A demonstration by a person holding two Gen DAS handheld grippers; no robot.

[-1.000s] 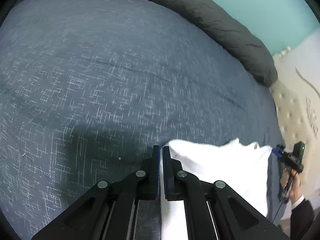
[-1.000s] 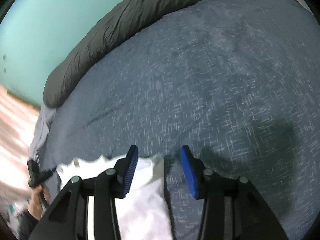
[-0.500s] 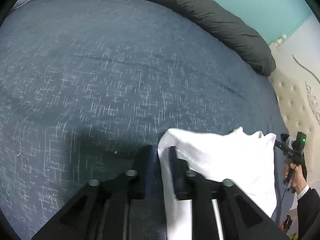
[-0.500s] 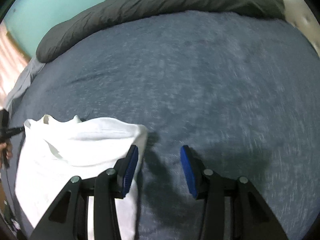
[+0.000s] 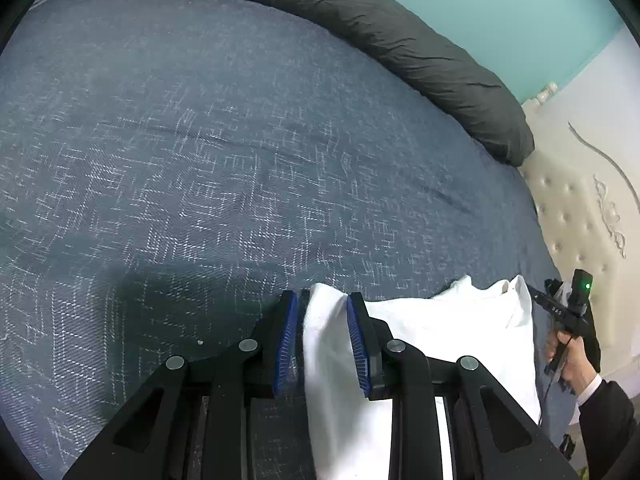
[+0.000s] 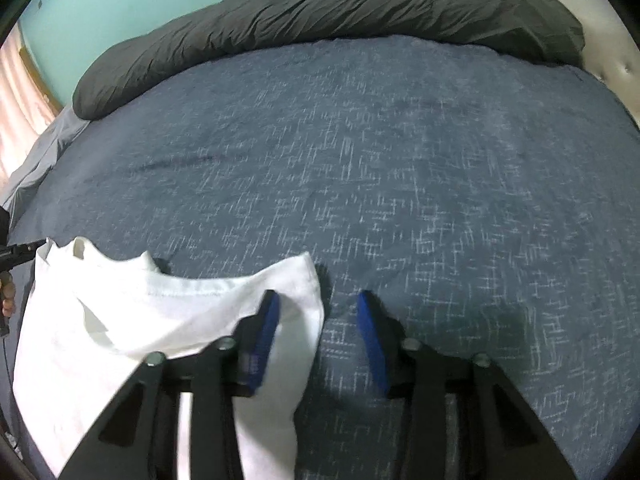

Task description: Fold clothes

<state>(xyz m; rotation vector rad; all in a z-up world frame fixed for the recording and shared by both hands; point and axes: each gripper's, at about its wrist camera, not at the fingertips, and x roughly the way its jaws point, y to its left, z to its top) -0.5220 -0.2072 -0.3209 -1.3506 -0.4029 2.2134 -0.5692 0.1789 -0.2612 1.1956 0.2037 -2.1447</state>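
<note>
A: On the blue flecked bedspread (image 5: 224,168), near edge: white garment (image 5: 440,344), folded, lying flat. Left gripper (image 5: 322,338) straddles its left corner; a ridge of white cloth stands between the blue pads (image 5: 286,344). Jaws have just been opening. A sliver of gap shows on the left pad's side; the right pad sits against the fold. Not a clamp.

B: Right gripper (image 6: 318,338)?

A: Jaws apart, just been closing. The garment's right corner (image 6: 304,292) lies between them, beside the left finger; bare bedspread fills the rest of the gap. Pads not pressing it.

B: Surroundings?

A: Dark grey duvet (image 5: 400,44) rolled along the far side of the bed, teal wall (image 5: 500,8) behind. Cream tufted headboard (image 5: 580,216) at the right in the left wrist view. A hand (image 5: 572,356) in a dark sleeve (image 5: 608,412) grips the right gripper's handle past the garment's far edge. Nothing lies across the garment except the fingers themselves.
</note>
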